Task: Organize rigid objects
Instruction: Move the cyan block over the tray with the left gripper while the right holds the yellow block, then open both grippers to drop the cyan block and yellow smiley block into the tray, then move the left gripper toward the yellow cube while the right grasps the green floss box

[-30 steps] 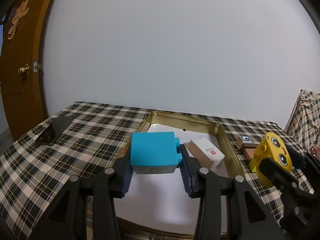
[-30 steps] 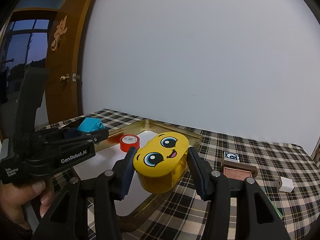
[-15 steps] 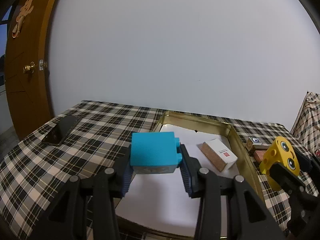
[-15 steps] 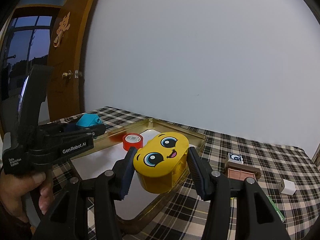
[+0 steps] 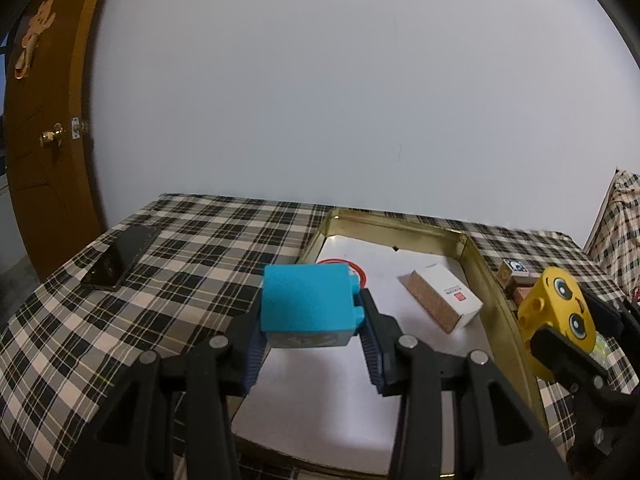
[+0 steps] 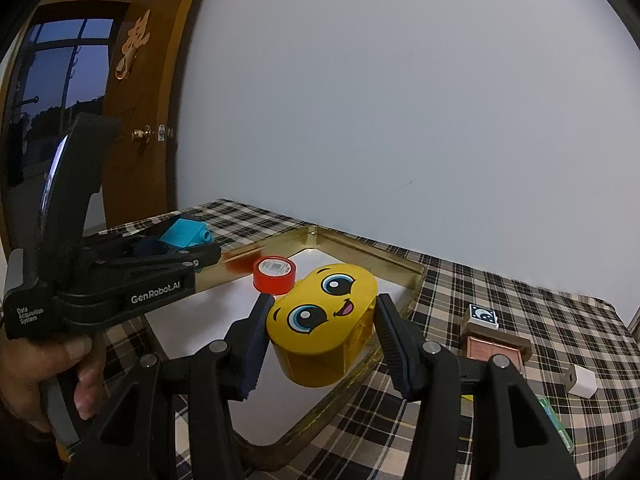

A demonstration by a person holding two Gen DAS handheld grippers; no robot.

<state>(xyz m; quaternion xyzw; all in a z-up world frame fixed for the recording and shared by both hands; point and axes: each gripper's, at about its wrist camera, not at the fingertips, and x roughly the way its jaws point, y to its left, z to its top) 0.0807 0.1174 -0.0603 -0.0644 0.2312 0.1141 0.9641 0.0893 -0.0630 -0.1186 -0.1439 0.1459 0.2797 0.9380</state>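
Observation:
My left gripper (image 5: 312, 340) is shut on a blue block (image 5: 306, 304), held above the near left edge of the gold tray (image 5: 476, 256). My right gripper (image 6: 322, 338) is shut on a yellow smiley-face block (image 6: 324, 320), held above the tray's right rim (image 6: 404, 284). The yellow block also shows in the left wrist view (image 5: 560, 320), and the blue block in the right wrist view (image 6: 184, 234). In the tray lie a red tape roll (image 6: 274, 274) and a white and cork box (image 5: 442, 302).
A black phone (image 5: 120, 256) lies on the checked tablecloth at the left. Right of the tray sit a small patterned cube (image 6: 484, 316), a brown wooden piece (image 6: 494, 346), a white charger (image 6: 582, 380) and a green item (image 6: 554, 420). A wall stands behind the table.
Both grippers have shifted left with their blocks still held. The red tape roll has come into the left wrist view behind the blue block.

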